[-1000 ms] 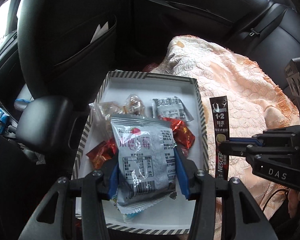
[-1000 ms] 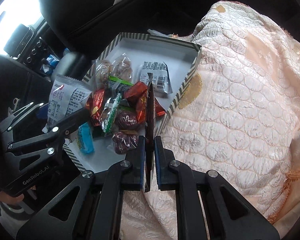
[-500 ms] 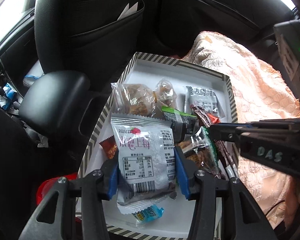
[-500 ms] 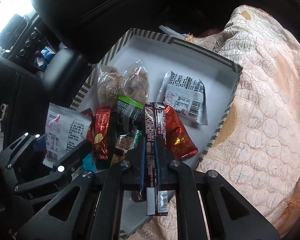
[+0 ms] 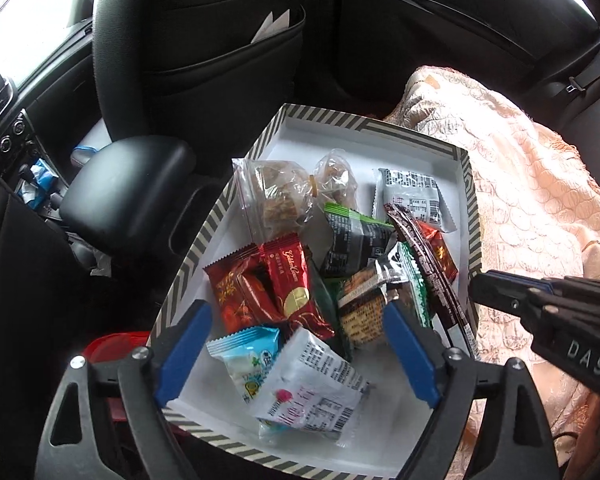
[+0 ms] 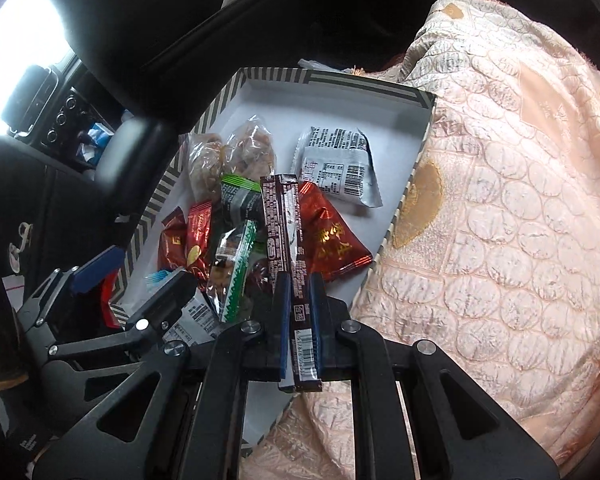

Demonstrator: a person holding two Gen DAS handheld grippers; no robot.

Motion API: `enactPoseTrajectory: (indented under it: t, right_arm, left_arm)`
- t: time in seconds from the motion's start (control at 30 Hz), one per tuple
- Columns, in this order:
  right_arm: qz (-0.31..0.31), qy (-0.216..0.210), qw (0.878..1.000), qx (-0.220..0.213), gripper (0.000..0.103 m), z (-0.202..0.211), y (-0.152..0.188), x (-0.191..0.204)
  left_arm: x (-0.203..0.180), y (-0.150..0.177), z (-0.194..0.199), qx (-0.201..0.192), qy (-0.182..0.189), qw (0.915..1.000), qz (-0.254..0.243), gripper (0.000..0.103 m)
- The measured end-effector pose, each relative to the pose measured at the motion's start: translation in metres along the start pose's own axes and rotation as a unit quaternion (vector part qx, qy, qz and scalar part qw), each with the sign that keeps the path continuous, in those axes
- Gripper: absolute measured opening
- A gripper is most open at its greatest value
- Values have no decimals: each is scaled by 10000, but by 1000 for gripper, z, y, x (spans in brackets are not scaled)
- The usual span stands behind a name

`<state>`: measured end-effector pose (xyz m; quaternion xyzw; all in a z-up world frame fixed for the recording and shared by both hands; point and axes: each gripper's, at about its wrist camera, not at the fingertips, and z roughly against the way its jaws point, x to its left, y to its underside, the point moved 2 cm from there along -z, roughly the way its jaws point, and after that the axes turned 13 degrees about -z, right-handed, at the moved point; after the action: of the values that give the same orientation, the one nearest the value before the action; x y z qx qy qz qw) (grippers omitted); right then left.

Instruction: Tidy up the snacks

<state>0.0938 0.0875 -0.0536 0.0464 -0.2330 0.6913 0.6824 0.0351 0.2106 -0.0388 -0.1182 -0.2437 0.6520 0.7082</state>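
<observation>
Here, inside the striped-rim box (image 5: 466, 168) on the peach quilt (image 5: 540, 200): left gripper (image 5: 296, 354) spread wide, holding nothing, white strawberry snack packet (image 5: 312, 396) lying loose between the blue pads at 6 o'clock. Right gripper (image 6: 298, 300) clamped narrow on a brown coffee stick (image 6: 286, 232), pointing toward 12 over the snack pile.

This is the back of a car: a black front seat (image 5: 204, 40) with a back pocket, an armrest (image 5: 124, 192), dashboard knobs (image 5: 8, 140), and a seatbelt buckle (image 5: 576, 82).
</observation>
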Motion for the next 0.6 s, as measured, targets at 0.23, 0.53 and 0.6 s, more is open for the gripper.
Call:
enactPoseTrajectory:
  t: [0.23, 0.53, 0.6]
  right_arm:
    - [250, 458, 9951, -841, 37, 27, 19, -8]
    - [274, 610, 9918, -1087, 37, 38, 28, -13]
    - [291, 607, 9918, -1089, 37, 38, 30, -11]
  left_arm:
    - [-3, 11, 12, -16, -56, 9990, 434, 93]
    - [-6, 18, 28, -98, -219, 9976, 652, 94]
    - [-6, 20, 30, -70, -263, 9975, 658, 94]
